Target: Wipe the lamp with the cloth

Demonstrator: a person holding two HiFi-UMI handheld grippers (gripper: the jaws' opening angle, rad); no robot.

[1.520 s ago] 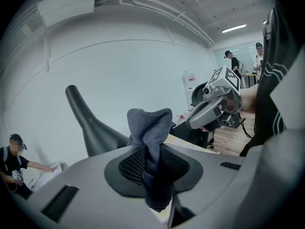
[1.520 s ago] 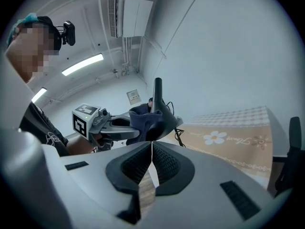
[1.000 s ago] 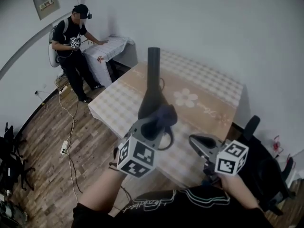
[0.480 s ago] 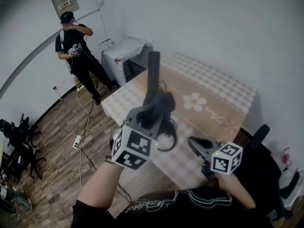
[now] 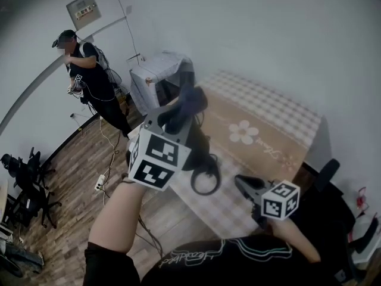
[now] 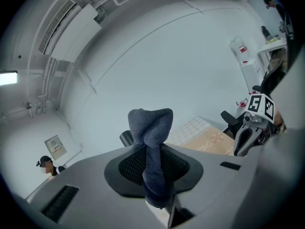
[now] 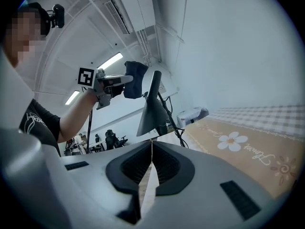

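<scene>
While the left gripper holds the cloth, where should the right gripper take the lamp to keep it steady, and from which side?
Probably the slim upright stem of the lamp, just above its flared cone and below the cloth in the left gripper. Approach level from the person's right, where the stem shows unobstructed. The right gripper is shut, so open it first.

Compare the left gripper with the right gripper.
The left gripper is shut on the cloth; the right gripper is shut on nothing. The left gripper is held high beside the lamp; the right gripper sits low, apart from the lamp. Both carry a marker cube.
</scene>
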